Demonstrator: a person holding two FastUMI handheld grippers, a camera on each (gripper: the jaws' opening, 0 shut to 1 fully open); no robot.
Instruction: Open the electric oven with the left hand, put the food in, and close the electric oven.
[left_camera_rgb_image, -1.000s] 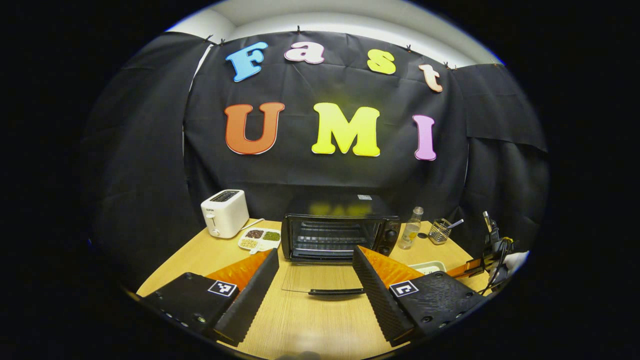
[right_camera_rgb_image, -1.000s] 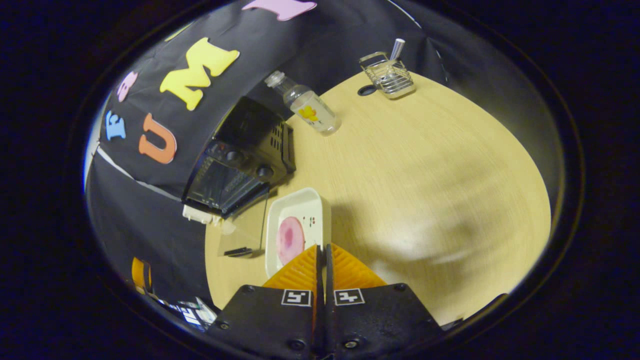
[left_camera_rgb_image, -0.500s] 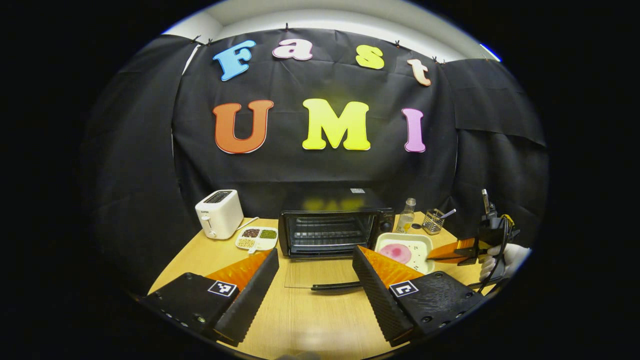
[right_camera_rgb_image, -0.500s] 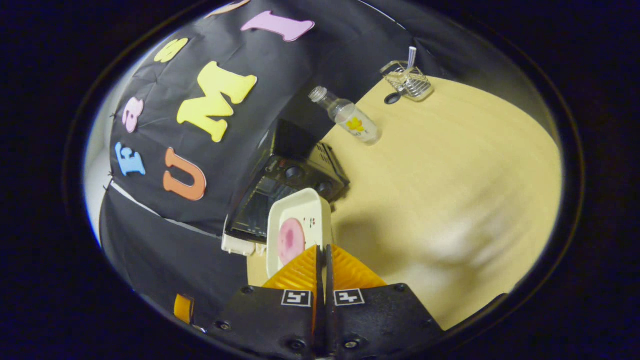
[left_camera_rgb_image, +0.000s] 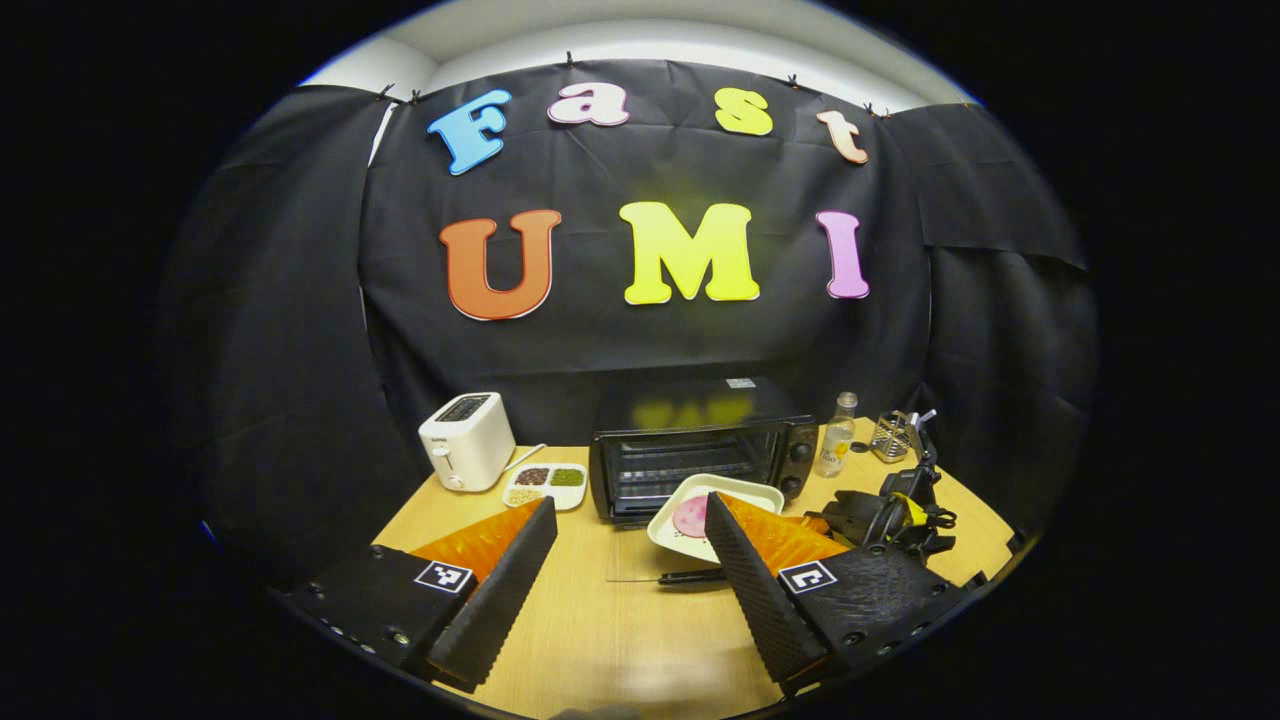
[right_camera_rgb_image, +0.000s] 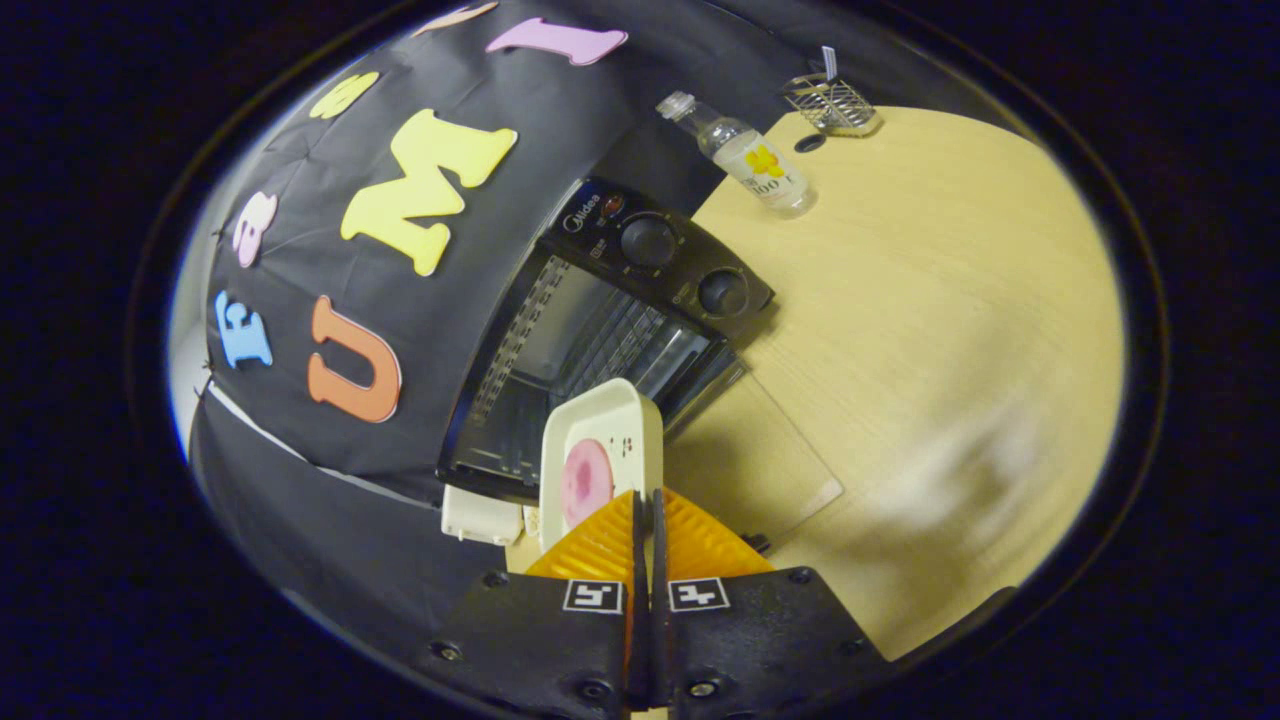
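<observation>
The black electric oven (left_camera_rgb_image: 700, 455) stands at the back of the table with its glass door (left_camera_rgb_image: 640, 558) folded flat in front. My left gripper (left_camera_rgb_image: 630, 500) hangs open well short of the door, with nothing between its fingers. A white tray (left_camera_rgb_image: 735, 492) carrying a round pink slice of food (left_camera_rgb_image: 690, 515) hovers above the door, just outside the oven's mouth. The right gripper (left_camera_rgb_image: 812, 522) holds it from the right. In the right gripper view, the right gripper (right_camera_rgb_image: 645, 495) is shut on the near rim of the tray (right_camera_rgb_image: 600, 430), and the oven (right_camera_rgb_image: 600, 320) lies open beyond.
A white toaster (left_camera_rgb_image: 465, 440) and a divided dish of grains (left_camera_rgb_image: 545, 482) sit left of the oven. A small bottle (left_camera_rgb_image: 836, 448) and a wire holder (left_camera_rgb_image: 890, 437) stand to its right. Bare wooden table (right_camera_rgb_image: 930, 300) stretches right of the oven.
The right gripper has lifted the tray off the table at the right and carried it leftward, to above the open door. The left gripper stays open and has drawn back slightly.
</observation>
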